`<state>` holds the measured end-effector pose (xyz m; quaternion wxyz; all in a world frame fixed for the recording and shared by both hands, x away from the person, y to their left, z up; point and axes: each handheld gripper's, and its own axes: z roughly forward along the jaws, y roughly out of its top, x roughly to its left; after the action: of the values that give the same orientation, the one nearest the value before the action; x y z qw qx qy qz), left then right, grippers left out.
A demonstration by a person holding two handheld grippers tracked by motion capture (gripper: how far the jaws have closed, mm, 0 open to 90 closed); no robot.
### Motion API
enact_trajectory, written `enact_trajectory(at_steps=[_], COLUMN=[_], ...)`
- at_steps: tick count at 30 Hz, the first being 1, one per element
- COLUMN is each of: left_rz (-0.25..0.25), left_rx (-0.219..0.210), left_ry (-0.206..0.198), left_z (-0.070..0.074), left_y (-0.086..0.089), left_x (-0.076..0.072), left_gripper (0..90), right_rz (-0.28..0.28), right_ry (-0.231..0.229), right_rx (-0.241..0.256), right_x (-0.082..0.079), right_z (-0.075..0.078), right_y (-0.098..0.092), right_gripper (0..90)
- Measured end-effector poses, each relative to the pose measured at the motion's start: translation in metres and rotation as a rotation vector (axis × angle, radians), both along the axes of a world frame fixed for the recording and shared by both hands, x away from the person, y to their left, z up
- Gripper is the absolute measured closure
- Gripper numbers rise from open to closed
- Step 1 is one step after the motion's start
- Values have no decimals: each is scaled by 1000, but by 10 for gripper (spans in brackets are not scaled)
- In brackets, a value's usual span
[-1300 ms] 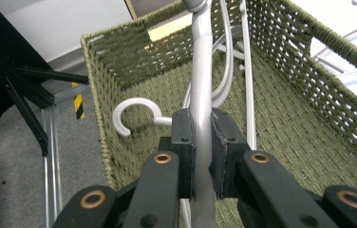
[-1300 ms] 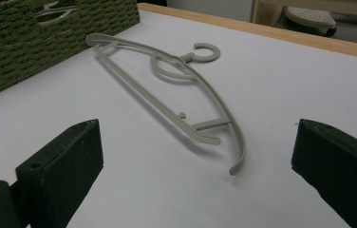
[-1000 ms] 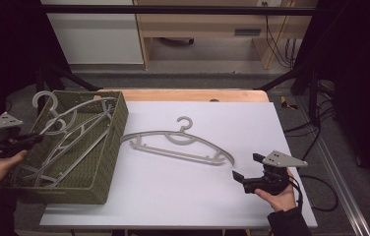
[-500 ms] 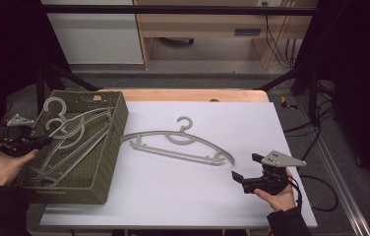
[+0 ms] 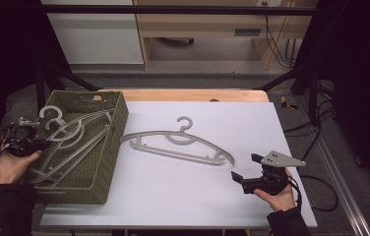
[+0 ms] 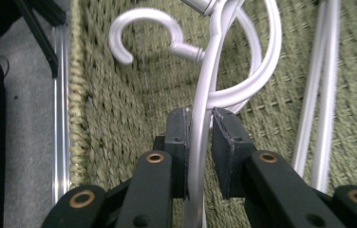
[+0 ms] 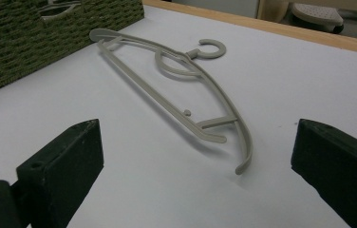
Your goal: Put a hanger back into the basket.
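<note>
Here, left gripper [image 6: 199, 130] clamping basket hanger [image 6: 205, 90], right gripper [image 5: 246, 167] low, jaws wide.

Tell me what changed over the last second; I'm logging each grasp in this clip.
The left claw moved in from the basket's left edge over its inside and closed on a pale hanger lying there. The right claw stayed open and resting on the table; the grey hanger on the table did not move.
</note>
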<state>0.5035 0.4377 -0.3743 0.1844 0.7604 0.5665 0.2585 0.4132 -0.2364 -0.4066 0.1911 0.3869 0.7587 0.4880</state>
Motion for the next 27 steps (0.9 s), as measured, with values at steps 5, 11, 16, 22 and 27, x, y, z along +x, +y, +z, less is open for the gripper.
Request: enact_trajectory(at_steps=[5, 11, 16, 22, 27], left_rz=[-2, 7, -1, -66, -140], left_rx=[4, -19, -40, -99, -194], left_ry=[52, 44, -14, -136, -259], left_z=[-6, -5, 3, 19, 31], left_y=[2, 3, 1, -14, -36], left_x=[2, -3, -13, -30, -45], left_gripper=[680, 618, 533, 446, 390], right_rz=[1, 0, 0, -3, -8], right_ry=[-2, -2, -7, -9, -13], right_rx=[-3, 0, -1, 0, 3], right_x=[0, -1, -1, 0, -1], right_z=[0, 0, 1, 1, 2], right_y=[0, 0, -1, -1, -1], right_gripper=[36, 36, 37, 38, 40])
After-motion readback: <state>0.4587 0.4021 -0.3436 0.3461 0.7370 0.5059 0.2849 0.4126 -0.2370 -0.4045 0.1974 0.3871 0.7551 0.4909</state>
